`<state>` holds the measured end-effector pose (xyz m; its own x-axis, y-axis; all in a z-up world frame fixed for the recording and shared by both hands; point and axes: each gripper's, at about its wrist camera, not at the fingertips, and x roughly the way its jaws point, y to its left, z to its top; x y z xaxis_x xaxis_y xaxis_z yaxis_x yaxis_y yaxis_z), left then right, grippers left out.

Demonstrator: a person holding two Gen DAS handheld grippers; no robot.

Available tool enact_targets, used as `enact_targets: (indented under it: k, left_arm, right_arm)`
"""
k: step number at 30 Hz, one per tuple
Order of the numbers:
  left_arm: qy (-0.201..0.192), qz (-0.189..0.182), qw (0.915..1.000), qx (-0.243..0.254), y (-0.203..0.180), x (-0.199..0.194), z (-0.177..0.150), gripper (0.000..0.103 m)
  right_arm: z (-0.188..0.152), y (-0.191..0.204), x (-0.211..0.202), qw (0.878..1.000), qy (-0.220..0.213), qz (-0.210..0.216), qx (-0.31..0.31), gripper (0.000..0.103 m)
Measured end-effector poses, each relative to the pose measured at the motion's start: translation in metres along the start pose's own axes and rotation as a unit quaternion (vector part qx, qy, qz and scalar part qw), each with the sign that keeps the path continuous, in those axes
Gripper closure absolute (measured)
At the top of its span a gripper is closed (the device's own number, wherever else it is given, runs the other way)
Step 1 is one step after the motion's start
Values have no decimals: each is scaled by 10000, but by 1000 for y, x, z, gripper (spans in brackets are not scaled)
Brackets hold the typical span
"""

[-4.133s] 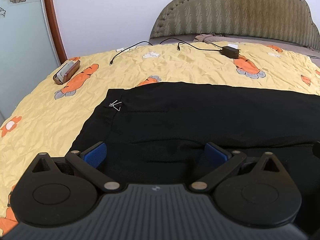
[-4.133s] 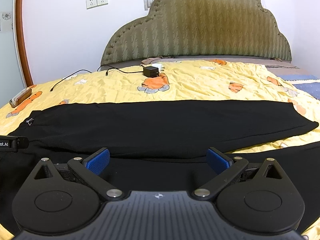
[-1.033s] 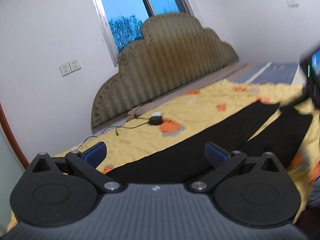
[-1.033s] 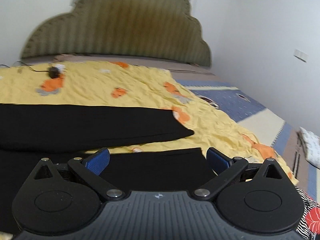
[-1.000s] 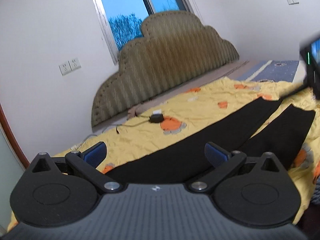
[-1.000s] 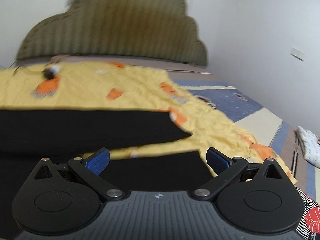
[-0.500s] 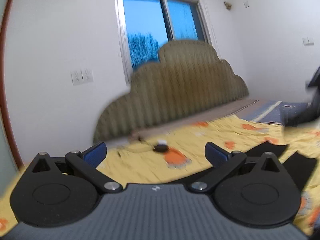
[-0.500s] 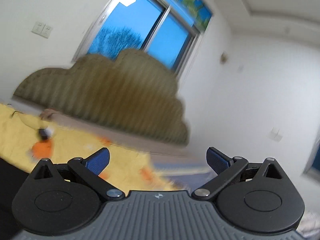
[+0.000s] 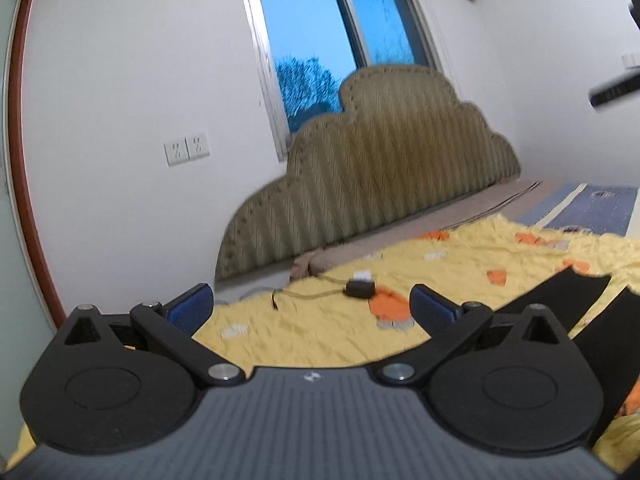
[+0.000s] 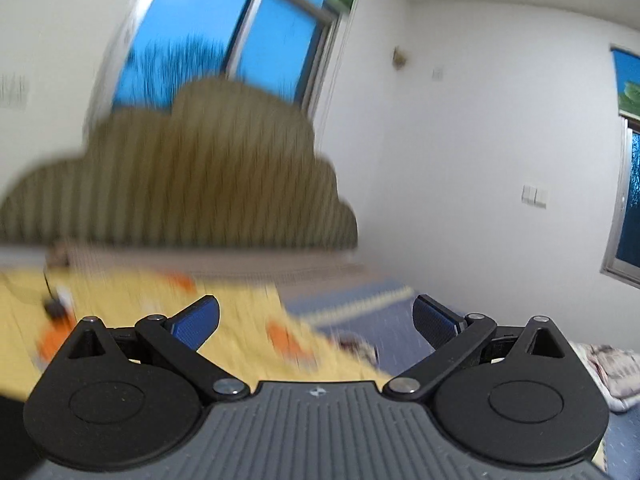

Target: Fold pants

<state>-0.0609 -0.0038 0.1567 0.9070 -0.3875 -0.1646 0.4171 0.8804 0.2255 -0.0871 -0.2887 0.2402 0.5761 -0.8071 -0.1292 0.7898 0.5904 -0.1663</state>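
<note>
On the yellow bedspread [image 9: 320, 328] at far right, the black pants [image 9: 568, 300] are seen lying unfolded, legs apart, while left gripper [image 9: 310, 306] and right gripper [image 10: 316, 316] are held wide open, empty.

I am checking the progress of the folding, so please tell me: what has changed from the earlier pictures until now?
Both grippers have tilted up and swung right, away from the pants. The left gripper, earlier low over the waist, now faces the headboard, with only the pants leg ends showing. The right gripper sees wall and window, blurred. Nothing was taken hold of. Both stay open, and the pants lie unfolded on the bedsheet.
</note>
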Motion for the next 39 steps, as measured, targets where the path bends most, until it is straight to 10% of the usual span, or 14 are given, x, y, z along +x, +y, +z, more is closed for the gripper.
enact_targets:
  k: [12,18,22,29,32,39]
  left_arm:
    - [-716,709,9947,219,97,-97,75,0]
    - [-102,607,9951,-777,169,-131,75,0]
    - [649,1112,9887,-764,176,-73,26,0]
    - [2032,1477,9644,-829,185,72,-93,0]
    - [2196,1509,9573,-1125,195,114,-116,0]
    - [2600,1251,9470,-1411,200,192,-146,0]
  right_arm:
    - [160,-58,-135,9784,-1774,306,1013,0]
    - [185,-92,-173,9562,-1456,1869,1719,0]
    - [139,-57,-151,9270,-894,3210,1721,0]
    - [-24,128,-67,9006,966,4207,507,0]
    - [-81,177,-24,8815,1794,4310,709,0]
    - [-160,235,21,8820,2369,4050,442,0]
